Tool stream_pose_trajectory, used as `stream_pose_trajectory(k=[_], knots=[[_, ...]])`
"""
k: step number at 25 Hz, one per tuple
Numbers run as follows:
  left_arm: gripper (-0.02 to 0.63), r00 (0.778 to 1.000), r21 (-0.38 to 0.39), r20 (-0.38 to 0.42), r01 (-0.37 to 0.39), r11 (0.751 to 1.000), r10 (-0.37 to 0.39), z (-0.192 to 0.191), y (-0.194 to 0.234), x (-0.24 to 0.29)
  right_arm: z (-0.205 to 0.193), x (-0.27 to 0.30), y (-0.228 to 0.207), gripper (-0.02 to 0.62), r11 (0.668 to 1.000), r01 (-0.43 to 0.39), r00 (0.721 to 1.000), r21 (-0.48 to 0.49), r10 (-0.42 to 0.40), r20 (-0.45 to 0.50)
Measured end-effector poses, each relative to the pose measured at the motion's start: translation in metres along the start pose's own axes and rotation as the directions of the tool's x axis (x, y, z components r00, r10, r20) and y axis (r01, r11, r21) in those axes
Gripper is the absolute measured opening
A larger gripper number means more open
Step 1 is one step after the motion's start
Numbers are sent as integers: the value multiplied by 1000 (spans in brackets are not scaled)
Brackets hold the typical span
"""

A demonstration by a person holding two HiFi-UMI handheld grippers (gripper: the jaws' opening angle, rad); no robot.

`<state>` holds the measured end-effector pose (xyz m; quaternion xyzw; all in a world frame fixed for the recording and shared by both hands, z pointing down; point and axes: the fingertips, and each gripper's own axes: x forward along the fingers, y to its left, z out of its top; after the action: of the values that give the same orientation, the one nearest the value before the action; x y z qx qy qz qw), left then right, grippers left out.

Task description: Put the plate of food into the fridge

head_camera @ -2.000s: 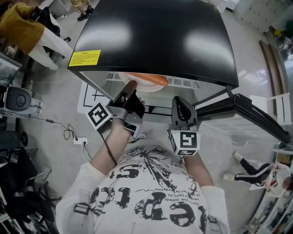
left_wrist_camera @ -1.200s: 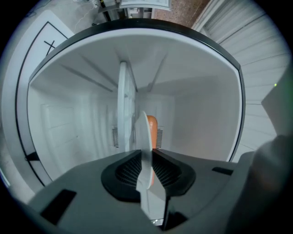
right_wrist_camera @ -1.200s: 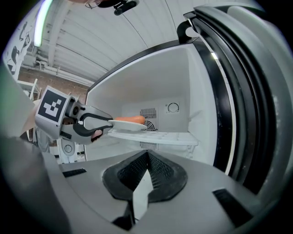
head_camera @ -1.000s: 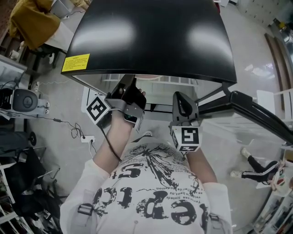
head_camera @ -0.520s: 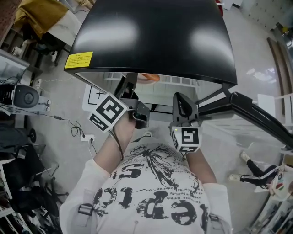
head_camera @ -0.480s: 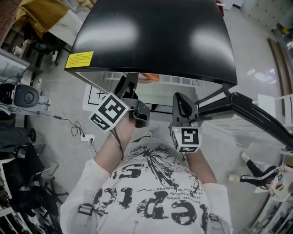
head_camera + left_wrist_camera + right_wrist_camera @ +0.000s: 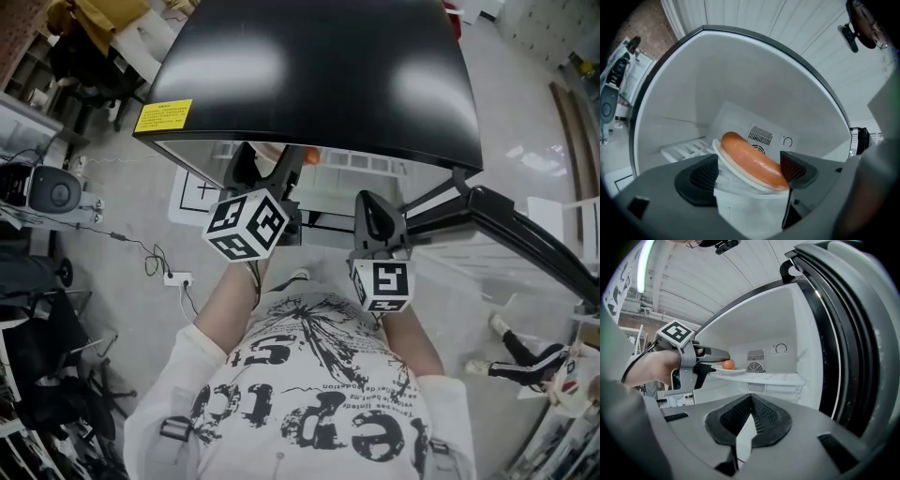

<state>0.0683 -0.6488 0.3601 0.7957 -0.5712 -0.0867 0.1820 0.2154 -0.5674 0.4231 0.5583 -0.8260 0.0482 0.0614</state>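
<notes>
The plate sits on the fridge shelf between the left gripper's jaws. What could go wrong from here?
1. The left gripper has just been opening its jaws, with the plate between them. A crooked pull-back could catch the rim and drag it off the shelf.
2. The sausage lies loose on the plate and may roll if it is nudged.

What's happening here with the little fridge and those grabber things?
A person stands at the open black-topped fridge with a handheld gripper in each hand. A round white plate carrying an orange sausage rests on the white shelf inside. Its edge lies between the fingers of the left gripper, which have just been opening and do not seem to pinch it. The right gripper hovers outside, fingers shut and empty.
</notes>
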Motion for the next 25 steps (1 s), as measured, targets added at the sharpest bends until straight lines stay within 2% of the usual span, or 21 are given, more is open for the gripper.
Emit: stream_pose_trajectory(k=[4,6,8,9,12,16,19,21,23,25], knots=[[414,1000,48,12,-5,999,4,2,3,3,-1,0,4,2,1000,-15,1000,-9,15,-4],[445,998,181,58,-40,983,30,9,5,3,-2,-1,5,2,1000,-20,1000,-13,20,-5],[469,992,339,118,-78,937,40,17,4,1,-3,-1,5,2,1000,-23,1000,-15,23,-9],[469,991,370,128,-83,925,37,18,3,0,-3,-1,5,2,1000,-24,1000,-15,24,-9],[469,992,339,121,-74,938,35,15,5,-1,-2,-1,5,2,1000,-26,1000,-18,25,-8],[469,992,377,121,-68,924,23,16,-2,-9,-1,-2,7,2,999,-29,1000,-21,28,-7],[469,994,372,113,-35,928,-8,16,-8,-16,2,-1,10,2,999,-30,1000,-26,30,1],[468,995,394,97,-18,919,-22,16,-13,-21,6,-1,13,2,999,-37,999,-33,37,11],[463,996,439,90,-20,898,-21,16,-16,-30,8,-2,15,2,999,-44,999,-25,45,20],[327,995,451,96,-31,892,-14,16,-17,-40,11,-3,14,2,999,-38,999,-7,38,23]])
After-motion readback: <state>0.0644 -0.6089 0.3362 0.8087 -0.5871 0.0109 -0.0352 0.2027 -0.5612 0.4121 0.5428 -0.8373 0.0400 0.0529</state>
